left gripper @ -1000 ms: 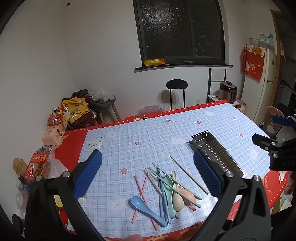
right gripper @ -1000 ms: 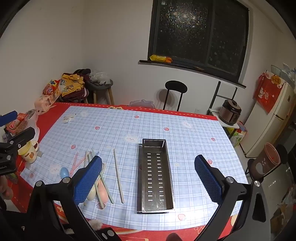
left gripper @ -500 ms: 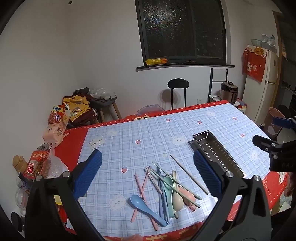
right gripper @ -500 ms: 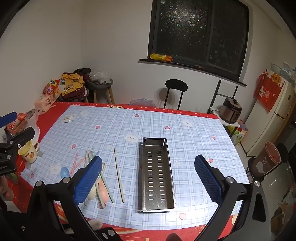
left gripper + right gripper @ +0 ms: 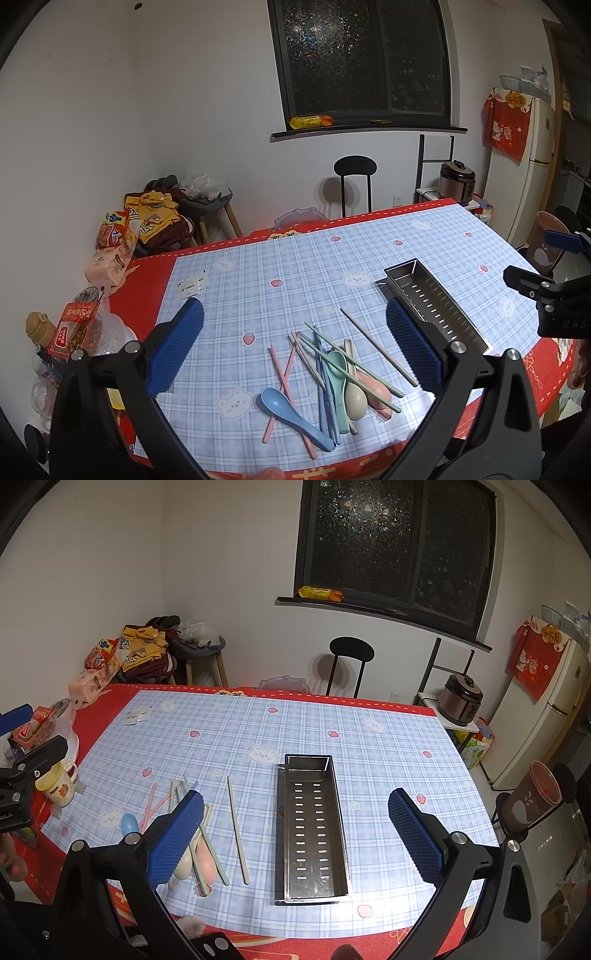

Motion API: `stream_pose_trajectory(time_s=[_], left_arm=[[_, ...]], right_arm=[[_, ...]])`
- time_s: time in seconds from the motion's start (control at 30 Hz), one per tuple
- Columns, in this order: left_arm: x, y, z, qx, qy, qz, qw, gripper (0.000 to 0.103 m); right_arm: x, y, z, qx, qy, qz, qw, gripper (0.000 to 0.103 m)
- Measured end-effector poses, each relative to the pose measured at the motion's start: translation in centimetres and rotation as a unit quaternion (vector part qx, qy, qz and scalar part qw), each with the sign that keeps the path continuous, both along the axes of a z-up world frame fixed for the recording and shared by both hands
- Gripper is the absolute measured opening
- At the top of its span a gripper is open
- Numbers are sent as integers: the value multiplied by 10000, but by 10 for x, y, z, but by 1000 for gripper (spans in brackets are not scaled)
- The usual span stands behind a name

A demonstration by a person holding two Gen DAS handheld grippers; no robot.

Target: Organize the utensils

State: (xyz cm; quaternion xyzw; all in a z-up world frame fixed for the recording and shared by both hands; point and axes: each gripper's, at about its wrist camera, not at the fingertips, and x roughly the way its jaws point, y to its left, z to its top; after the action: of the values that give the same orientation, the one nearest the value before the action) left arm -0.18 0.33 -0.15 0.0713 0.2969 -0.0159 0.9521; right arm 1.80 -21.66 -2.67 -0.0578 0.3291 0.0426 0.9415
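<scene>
Utensils (image 5: 332, 373) heaped beside steel tray (image 5: 312, 827)

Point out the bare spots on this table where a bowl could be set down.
Free: the far half of the tablecloth, beyond the metal tray; also the strip right of the tray toward the table's right edge. Narrower: the lane between the tray and the lone chopstick. Crowded: the near left, where spoons and chopsticks overlap.

Left gripper (image 5: 293, 341): held wide apart above the table, nothing gripped.
Utensil pile (image 5: 332, 373): chopsticks and spoons heaped between the pads.
Metal tray (image 5: 436, 306): seen empty, right of the pile.
</scene>
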Motion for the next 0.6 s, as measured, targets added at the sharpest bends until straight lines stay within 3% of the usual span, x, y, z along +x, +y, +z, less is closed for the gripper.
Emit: stream_pose_trajectory(time_s=[0.6], left_arm=[[0, -2, 1, 13, 3, -23, 10000, 98]], right_arm=[[2, -5, 0, 55, 58, -51, 10000, 98]])
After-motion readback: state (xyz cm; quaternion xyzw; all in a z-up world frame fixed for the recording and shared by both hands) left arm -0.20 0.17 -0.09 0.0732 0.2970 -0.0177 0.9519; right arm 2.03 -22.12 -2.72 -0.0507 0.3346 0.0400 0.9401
